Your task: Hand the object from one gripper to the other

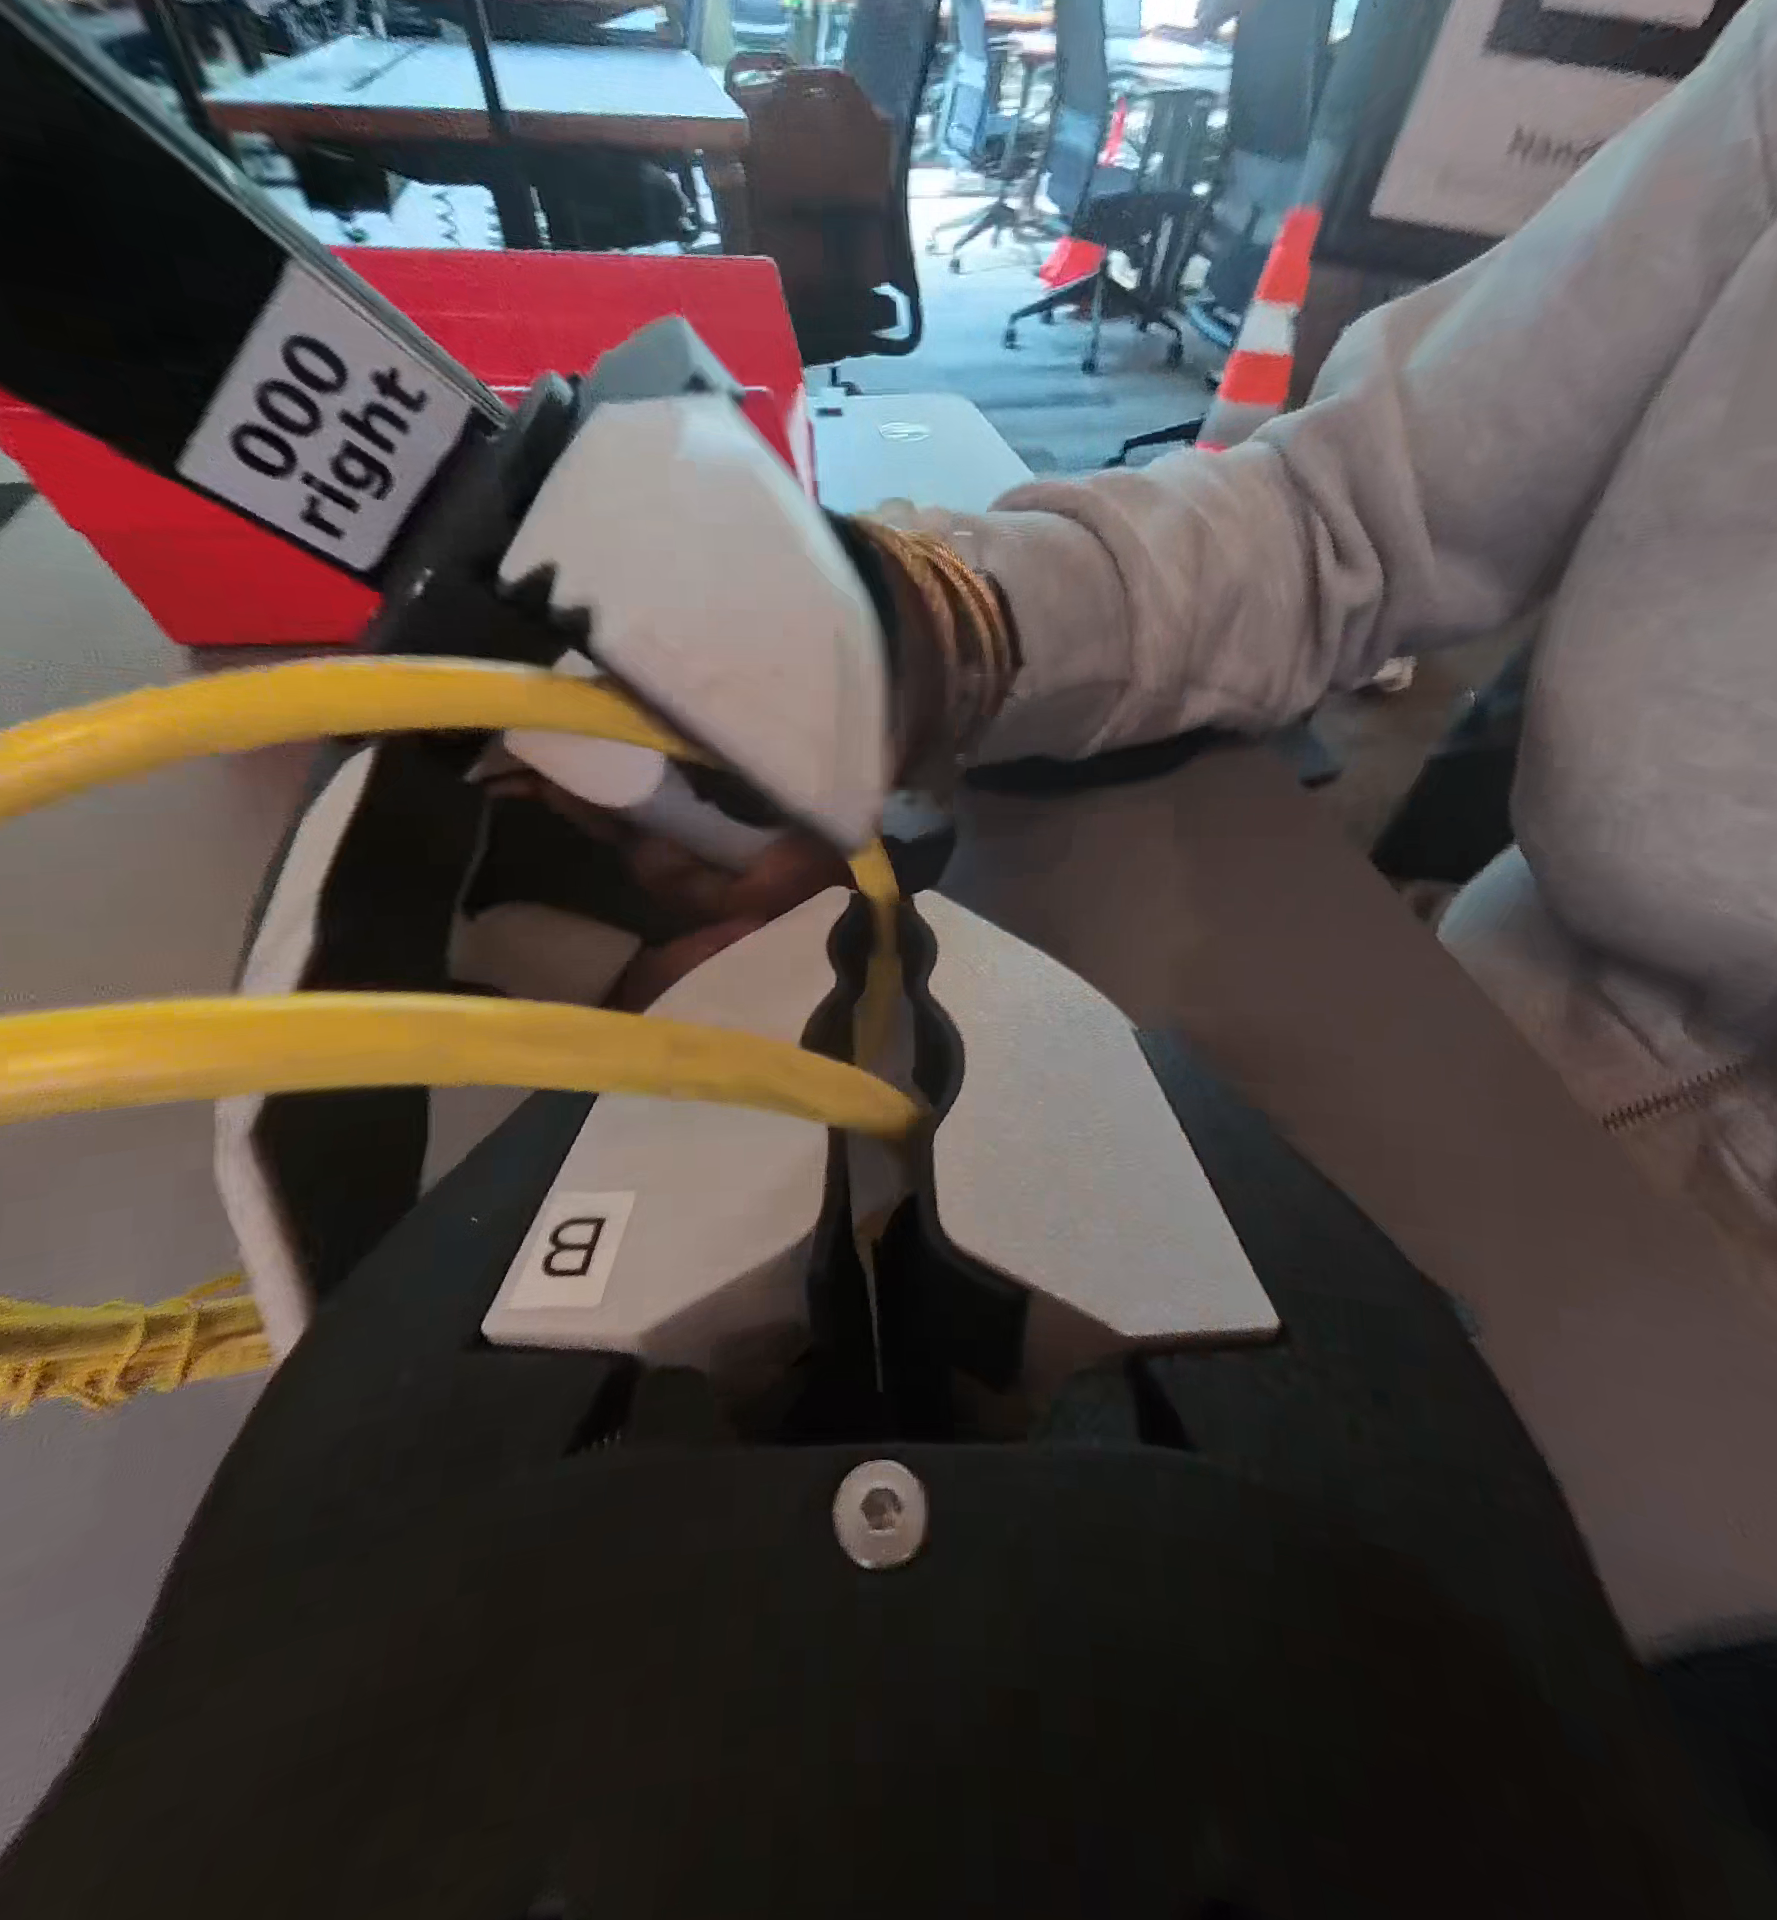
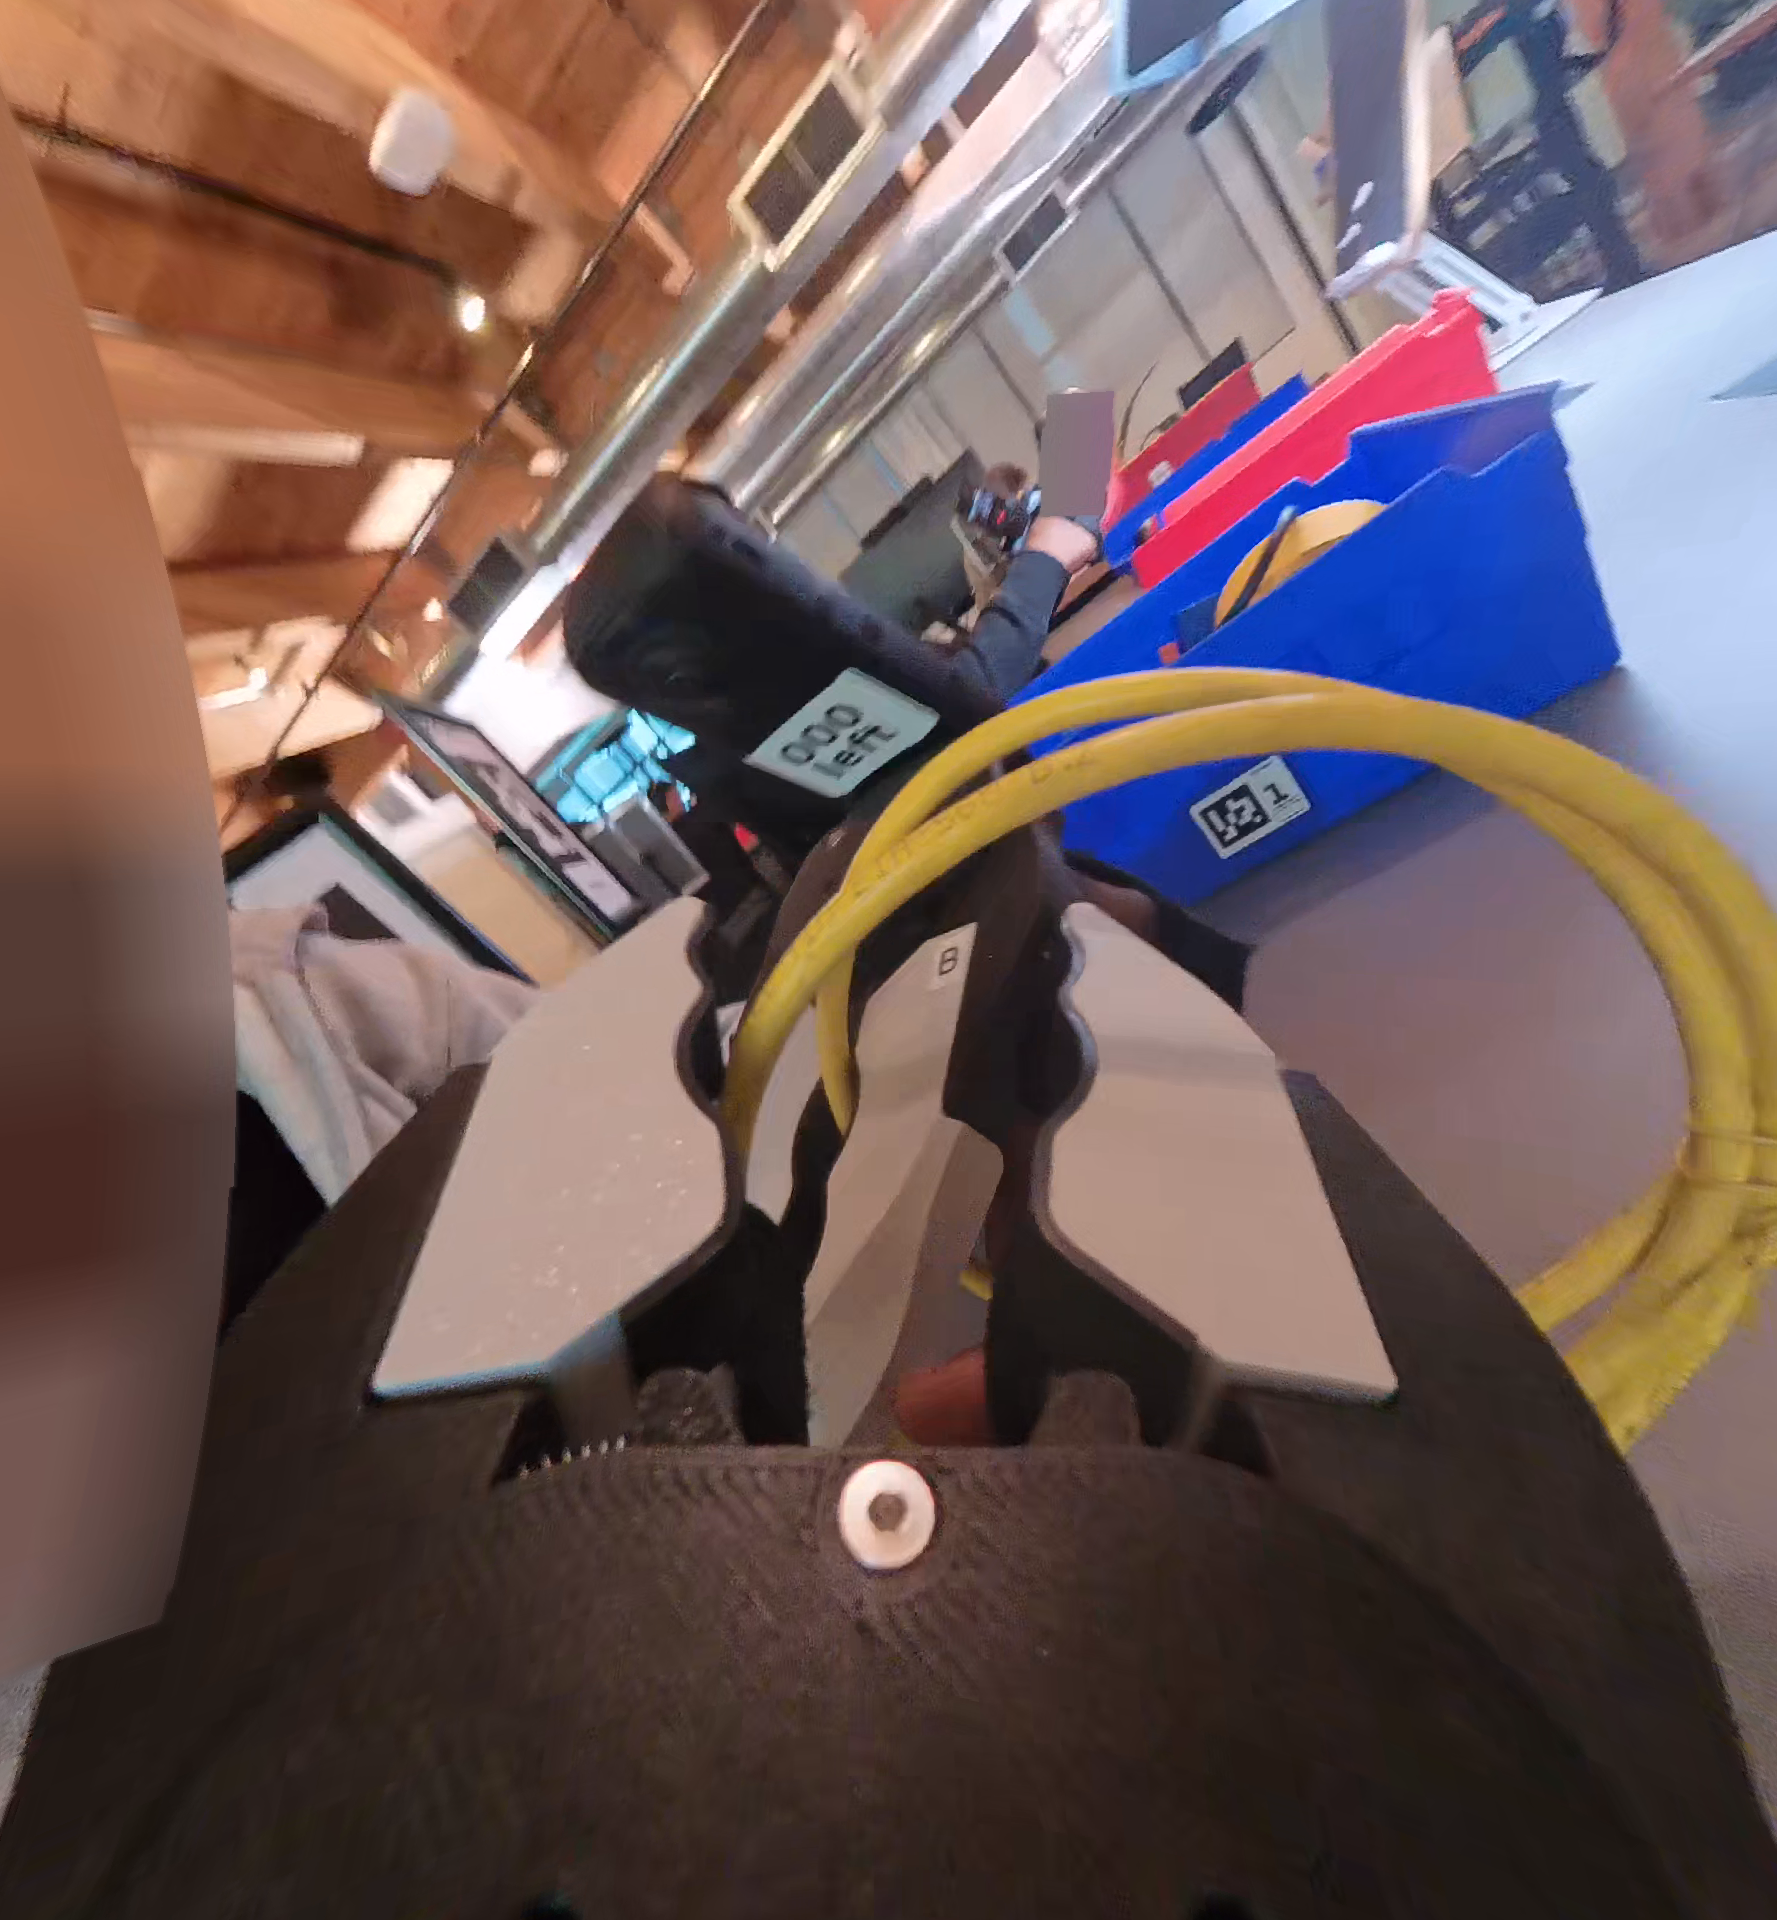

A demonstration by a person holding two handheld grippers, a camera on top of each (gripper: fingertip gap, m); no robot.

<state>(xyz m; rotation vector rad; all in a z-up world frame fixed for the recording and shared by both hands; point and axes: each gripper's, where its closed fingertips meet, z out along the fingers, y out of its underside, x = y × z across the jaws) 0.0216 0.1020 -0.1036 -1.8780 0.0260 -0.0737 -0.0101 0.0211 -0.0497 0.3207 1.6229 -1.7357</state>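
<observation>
Handing over yellow cable coil (image 2: 1549,831): loops hang over grey table (image 2: 1486,987), near blue bin (image 2: 1435,623). Your left gripper (image 1: 884,997) clenched on cable strand. Your right gripper (image 2: 884,1029) spread wide, straddling left's fingers and strand. Close right fully before releasing left.

Coiled yellow cable (image 2: 1549,790), tie-bound, upright
</observation>
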